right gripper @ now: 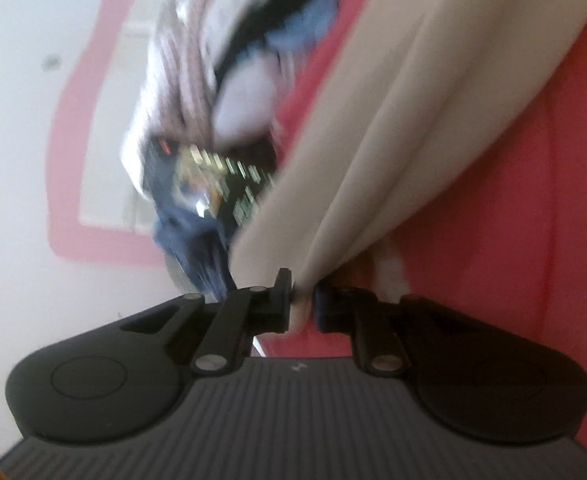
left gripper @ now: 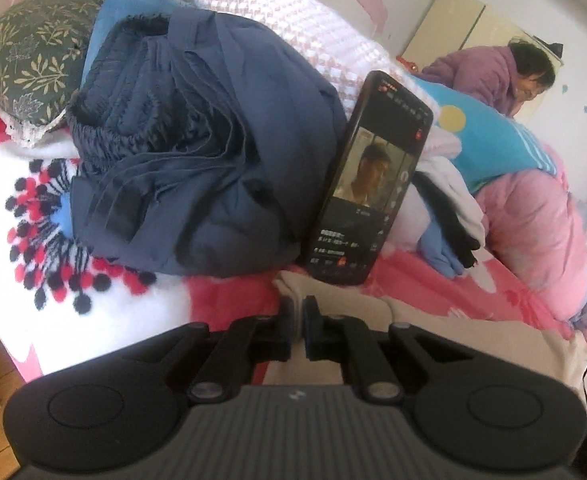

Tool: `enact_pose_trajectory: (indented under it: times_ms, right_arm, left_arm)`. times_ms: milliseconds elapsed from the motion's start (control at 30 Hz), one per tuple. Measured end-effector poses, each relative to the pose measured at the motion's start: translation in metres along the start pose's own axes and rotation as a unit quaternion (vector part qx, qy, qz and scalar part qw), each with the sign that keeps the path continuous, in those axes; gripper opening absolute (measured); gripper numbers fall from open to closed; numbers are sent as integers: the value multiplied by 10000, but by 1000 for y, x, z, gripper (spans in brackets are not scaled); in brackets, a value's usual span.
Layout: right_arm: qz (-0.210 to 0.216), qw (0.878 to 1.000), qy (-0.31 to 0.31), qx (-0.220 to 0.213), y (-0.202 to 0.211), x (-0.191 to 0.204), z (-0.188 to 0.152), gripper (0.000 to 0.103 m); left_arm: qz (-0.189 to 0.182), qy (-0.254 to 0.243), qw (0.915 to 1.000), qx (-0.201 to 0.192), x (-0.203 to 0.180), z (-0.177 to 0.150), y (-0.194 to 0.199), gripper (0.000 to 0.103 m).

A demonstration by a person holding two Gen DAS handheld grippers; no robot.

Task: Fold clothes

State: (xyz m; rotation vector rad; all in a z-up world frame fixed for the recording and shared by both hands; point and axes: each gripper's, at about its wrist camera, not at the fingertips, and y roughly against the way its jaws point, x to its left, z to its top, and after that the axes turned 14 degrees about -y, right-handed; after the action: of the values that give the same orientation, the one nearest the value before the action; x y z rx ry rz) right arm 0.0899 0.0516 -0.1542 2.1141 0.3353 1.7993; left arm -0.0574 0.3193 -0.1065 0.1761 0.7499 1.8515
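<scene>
fingers: left, right | pinching cream garment edge between pads

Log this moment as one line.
left gripper: shut on cream garment | right gripper: shut on cream garment | phone: leaning against navy clothes

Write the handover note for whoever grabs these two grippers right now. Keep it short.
Left gripper: jaws nearly together on an edge of the cream garment, low on the bed.
Right gripper: pinching another part of the cream garment, which runs taut away from it; that view is blurred.
Around it: the navy garment lies bunched ahead on the pink blanket, a phone leans against it, and more clothes are heaped to its right.
Done: both grips look set on the cream piece.
Left: fold it, then the navy one and the heap. Mind the phone.
</scene>
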Motion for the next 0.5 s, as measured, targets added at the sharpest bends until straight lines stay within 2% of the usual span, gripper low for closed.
enact_pose_trajectory:
  times_ms: [67, 100, 133, 233, 400, 500]
  right_arm:
    - [-156, 9991, 321, 217, 0, 1, -8, 12]
    - [-227, 9982, 470, 287, 2, 3, -12, 13]
    - [-304, 9971, 619, 336, 6, 6, -16, 15]
    - [-523, 9918, 1120, 322, 25, 19, -29, 28]
    - [-516, 9882, 1427, -191, 77, 24, -45, 29]
    - [-394, 9874, 1339, -742, 119, 17, -53, 29]
  left_arm:
    - [77, -10, 10000, -44, 2, 0, 4, 15]
    - [134, -54, 9999, -31, 2, 0, 6, 24]
    - [192, -100, 9998, -17, 3, 0, 8, 34]
    - [354, -216, 9991, -46, 4, -2, 19, 42]
    - [366, -378, 9980, -359, -7, 0, 43, 46]
    - [69, -654, 9962, -563, -31, 8, 51, 54]
